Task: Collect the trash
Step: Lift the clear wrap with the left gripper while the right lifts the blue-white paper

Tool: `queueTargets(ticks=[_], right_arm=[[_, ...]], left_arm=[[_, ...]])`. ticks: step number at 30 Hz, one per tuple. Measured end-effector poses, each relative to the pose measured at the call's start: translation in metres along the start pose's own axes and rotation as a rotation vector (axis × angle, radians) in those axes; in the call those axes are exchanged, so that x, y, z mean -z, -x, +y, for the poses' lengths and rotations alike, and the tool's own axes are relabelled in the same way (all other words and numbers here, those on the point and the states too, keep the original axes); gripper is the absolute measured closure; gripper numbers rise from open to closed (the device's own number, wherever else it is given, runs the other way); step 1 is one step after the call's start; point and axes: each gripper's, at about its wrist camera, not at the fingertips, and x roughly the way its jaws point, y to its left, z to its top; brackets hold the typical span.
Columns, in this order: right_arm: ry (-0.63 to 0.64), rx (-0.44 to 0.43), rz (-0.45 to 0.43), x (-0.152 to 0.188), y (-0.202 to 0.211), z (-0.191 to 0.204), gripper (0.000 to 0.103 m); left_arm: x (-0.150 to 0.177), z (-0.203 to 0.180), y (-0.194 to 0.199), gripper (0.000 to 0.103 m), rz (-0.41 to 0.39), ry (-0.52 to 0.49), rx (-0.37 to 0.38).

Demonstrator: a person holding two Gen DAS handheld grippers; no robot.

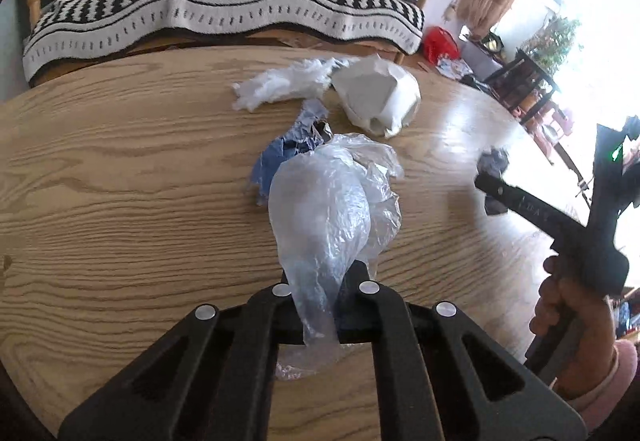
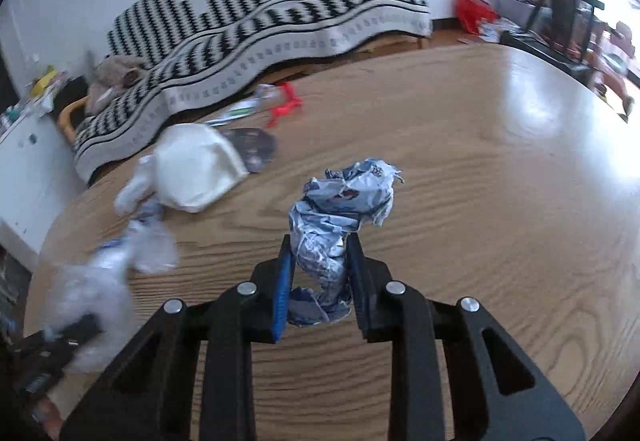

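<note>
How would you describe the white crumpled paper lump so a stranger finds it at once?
On the wooden table, look toward the far edge by the striped sofa. The white paper lump lies there beside fluffy white wadding. Unlike the clear plastic bag, it is opaque, stiff and angular.

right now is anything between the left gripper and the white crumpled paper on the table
Yes: the clear plastic bag it holds and a blue wrapper lie between the left hand-held gripper and the white crumpled paper.

Both wrist cameras are looking steeply down, close over the wooden table (image 1: pixel 120 169), sharing the striped sofa (image 2: pixel 280 25) behind; the right view is seemingly blurring leftward.
</note>
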Motion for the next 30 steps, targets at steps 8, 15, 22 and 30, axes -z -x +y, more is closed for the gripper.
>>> queueTargets(ticks=[8, 15, 22, 30], right_arm=[[0.103, -0.01, -0.044, 0.003, 0.014, 0.033, 0.077], [0.1, -0.029, -0.009, 0.007, 0.007, 0.038, 0.077], [0.096, -0.029, -0.015, 0.008, 0.009, 0.037, 0.077], [0.095, -0.03, -0.014, 0.008, 0.009, 0.037, 0.077]], left_arm=[[0.002, 0.001, 0.009, 0.1, 0.005, -0.003, 0.043], [0.0, 0.009, 0.019, 0.1, -0.022, 0.021, 0.055], [0.001, 0.005, 0.017, 0.1, -0.014, 0.009, 0.056], [0.001, 0.001, 0.014, 0.1, -0.004, -0.001, 0.06]])
